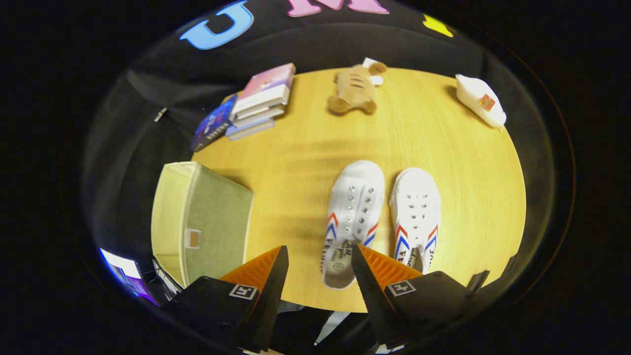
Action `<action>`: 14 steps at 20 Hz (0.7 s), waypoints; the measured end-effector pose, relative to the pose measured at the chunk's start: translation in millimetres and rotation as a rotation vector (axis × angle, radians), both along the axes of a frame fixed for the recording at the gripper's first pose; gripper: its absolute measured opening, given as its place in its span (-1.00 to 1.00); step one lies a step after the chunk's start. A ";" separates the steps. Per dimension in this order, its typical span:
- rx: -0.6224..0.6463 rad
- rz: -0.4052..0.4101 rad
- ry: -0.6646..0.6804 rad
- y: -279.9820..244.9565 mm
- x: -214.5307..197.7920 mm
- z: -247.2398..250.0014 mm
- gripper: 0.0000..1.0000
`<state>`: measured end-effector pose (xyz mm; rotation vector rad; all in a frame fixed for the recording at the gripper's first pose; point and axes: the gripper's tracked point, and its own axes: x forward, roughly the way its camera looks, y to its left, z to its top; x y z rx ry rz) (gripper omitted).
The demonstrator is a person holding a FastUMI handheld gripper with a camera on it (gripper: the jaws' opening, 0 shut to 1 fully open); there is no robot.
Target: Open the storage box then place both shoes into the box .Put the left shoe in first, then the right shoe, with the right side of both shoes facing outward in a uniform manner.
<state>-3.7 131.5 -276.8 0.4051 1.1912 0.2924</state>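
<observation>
Fingers (319,256) apart above left shoe (352,217)

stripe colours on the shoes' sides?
Red and blue chevrons on white shoes, gripper view; open gripper hovers above.

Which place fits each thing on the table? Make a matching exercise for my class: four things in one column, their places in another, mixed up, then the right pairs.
Things
1. box
2. books
3. teddy bear
4. shoes

Places
A. just ahead of the open gripper, side by side
B. far side of the table, beyond the shoes
C. near the table's edge, beside one finger
D. stacked at the far edge, beyond the box

Pairs: 1-C, 2-D, 3-B, 4-A
</observation>
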 end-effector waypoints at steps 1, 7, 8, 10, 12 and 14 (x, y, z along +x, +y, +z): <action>-0.008 -0.014 0.043 -4.5 -0.2 -13.0 0.58; -0.120 0.005 0.139 -18.1 9.7 -65.7 0.43; -0.141 0.004 0.137 -20.2 14.9 -70.9 0.38; -0.172 -0.007 0.155 -24.5 19.8 -81.3 0.35; -0.177 -0.012 0.164 -22.2 25.1 -86.4 0.24; -0.189 0.018 0.176 -19.9 24.0 -94.1 0.05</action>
